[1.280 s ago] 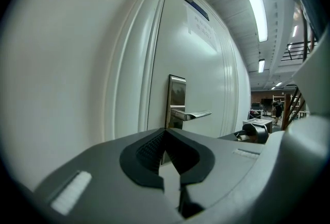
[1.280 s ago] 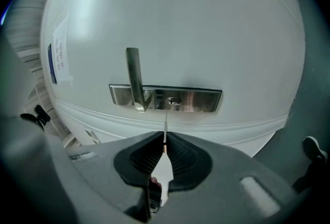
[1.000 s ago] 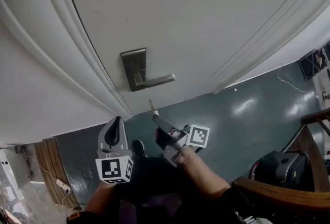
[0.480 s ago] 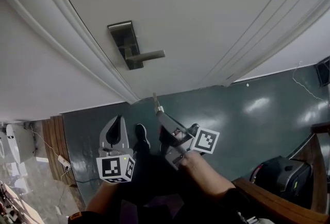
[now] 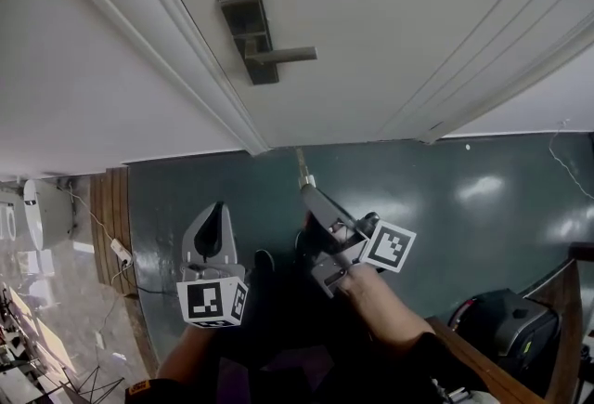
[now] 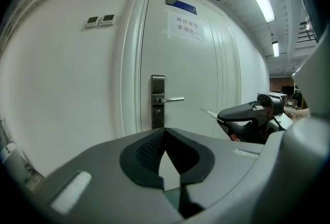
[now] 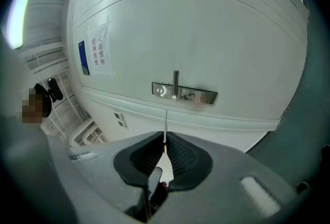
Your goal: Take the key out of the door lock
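Observation:
A thin silver key [image 5: 301,165] sticks out from the tips of my right gripper [image 5: 306,184], which is shut on it. The key is out in the air, well short of the door. In the right gripper view the key blade [image 7: 165,124] points up at the metal lock plate [image 7: 184,93] from my right gripper [image 7: 165,138]. The lock plate [image 5: 246,31] with its lever handle [image 5: 283,56] sits on the white door. My left gripper [image 5: 215,212] hangs to the left, shut and empty. From my left gripper [image 6: 165,133] I see the lock plate [image 6: 158,102] and the key [image 6: 209,112].
Dark green floor [image 5: 483,198] runs under the door. At lower right are a wooden armrest [image 5: 501,360] and a black bag [image 5: 492,314]. A power strip [image 5: 121,251] lies on wooden flooring at left. A paper notice [image 6: 185,27] is taped on the door.
The lock plate has shifted up in the head view, and both grippers sit lower, farther from the door. The right gripper has kept hold of the key throughout.

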Motion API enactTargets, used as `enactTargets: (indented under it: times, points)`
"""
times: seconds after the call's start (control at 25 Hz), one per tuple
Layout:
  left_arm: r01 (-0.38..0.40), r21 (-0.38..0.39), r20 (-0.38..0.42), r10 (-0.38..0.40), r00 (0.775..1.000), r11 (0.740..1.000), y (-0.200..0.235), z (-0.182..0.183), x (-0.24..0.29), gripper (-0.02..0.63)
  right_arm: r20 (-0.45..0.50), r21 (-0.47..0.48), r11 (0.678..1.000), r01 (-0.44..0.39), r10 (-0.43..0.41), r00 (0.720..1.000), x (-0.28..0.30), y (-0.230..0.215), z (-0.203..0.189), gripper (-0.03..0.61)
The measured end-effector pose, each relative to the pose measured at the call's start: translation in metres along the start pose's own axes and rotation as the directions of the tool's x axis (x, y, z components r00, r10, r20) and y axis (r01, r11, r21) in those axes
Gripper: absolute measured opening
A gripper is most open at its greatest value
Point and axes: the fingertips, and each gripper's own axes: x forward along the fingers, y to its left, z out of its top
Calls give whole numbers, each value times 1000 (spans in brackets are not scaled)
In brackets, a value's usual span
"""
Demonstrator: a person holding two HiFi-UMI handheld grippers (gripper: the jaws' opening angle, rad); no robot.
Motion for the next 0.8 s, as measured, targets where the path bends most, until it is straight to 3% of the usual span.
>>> enactTargets:
  times: [0.4,0.8]
  points:
    - [15,-11,20,-15,1000,1000,9,-13,-53,18,5,-46,999,27,-27,1000,-22,13,-57,15]
    - [94,-53,101,-88,991,994,33,-27,-160,17,55,-92,993,74,-69,996,-59,51,-170,15]
